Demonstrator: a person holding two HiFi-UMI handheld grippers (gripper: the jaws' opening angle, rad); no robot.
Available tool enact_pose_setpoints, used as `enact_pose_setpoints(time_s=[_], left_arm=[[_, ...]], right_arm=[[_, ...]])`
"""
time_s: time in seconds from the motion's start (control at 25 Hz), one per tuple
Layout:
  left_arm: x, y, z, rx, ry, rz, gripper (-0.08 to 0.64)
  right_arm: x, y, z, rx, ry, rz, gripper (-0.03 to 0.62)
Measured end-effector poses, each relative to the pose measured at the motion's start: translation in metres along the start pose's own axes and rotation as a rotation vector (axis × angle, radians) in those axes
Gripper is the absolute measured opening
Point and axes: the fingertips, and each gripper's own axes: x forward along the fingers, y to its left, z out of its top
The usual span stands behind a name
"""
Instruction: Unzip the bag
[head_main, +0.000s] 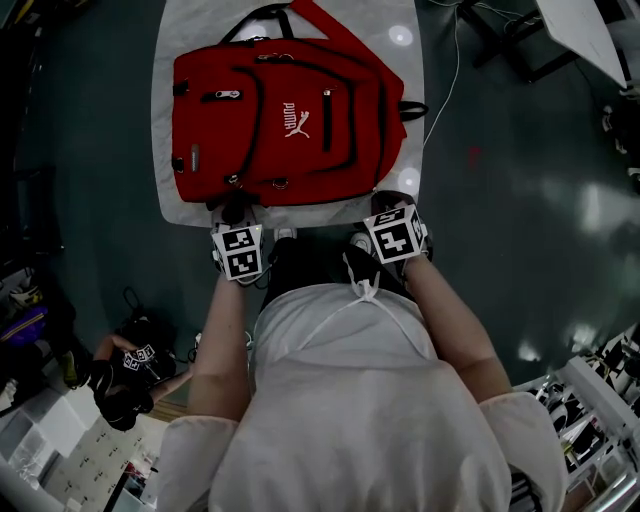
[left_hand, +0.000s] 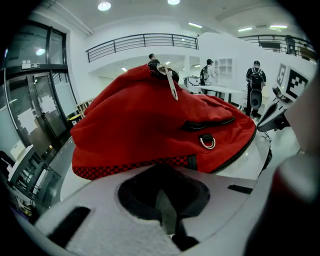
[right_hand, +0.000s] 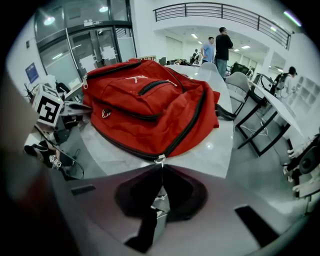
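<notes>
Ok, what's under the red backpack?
A white tabletop, showing bare all around the red backpack. The patch directly beneath is covered, so anything lying there can't be seen. Right tongs pinch its zipper pull.

Head view dim with floor (head_main: 560, 200) glare; gripper views bright under ceiling lights (left_hand: 104, 6), fisheye-warped.

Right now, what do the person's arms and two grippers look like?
Bare forearms emerge from a short-sleeved white shirt. The left gripper carries a white cube printed with black square markers, as does the right gripper. In the gripper views, their jaws are broad pale-grey plates around a dark rounded cutout.
</notes>
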Motion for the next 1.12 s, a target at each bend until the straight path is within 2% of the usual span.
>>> enact_pose_setpoints(time_s=[0.28,0.48,0.52,0.6,0.72,0.8,0.92,1.04,1.12], left_arm=[[0.003,0.0,-0.001,-0.023,-0.005,-0.011,0.021],[0.002,0.0,-0.001,-0.022,-0.004,-0.018,0.021],[0.001,0.0,0.0,-0.023,-0.002,-0.022,0.021],[-0.002,0.0,0.004,-0.03,0.006,-0.036,0.021],[-0.004,0.003,0.002,-0.089,0.038,-0.06,0.021],[-0.007,0.002,0.003,-0.134,0.049,-0.074,0.021],[-0.019,-0.005,0.015,-0.164,0.028,-0.107,0.021],[-0.036,-0.012,0.029,-0.19,-0.006,-0.122,0.021],[-0.049,-0.021,0.042,-0.213,-0.047,-0.15,0.021]], right_arm=[[0.008,-0.005,-0.005,0.07,0.016,0.001,0.029],[0.012,-0.005,-0.007,0.121,0.01,0.039,0.032],[0.012,-0.006,-0.007,0.135,0.004,0.045,0.046],[0.01,-0.009,-0.008,0.179,-0.003,0.047,0.115],[0.002,-0.012,-0.004,0.223,-0.028,0.024,0.123],[-0.007,-0.012,0.005,0.241,-0.065,0.018,0.123],[-0.026,-0.008,0.027,0.28,-0.152,0.031,0.121],[-0.052,-0.009,0.055,0.338,-0.284,0.029,0.05],[-0.067,-0.009,0.072,0.36,-0.356,0.026,0.044]])
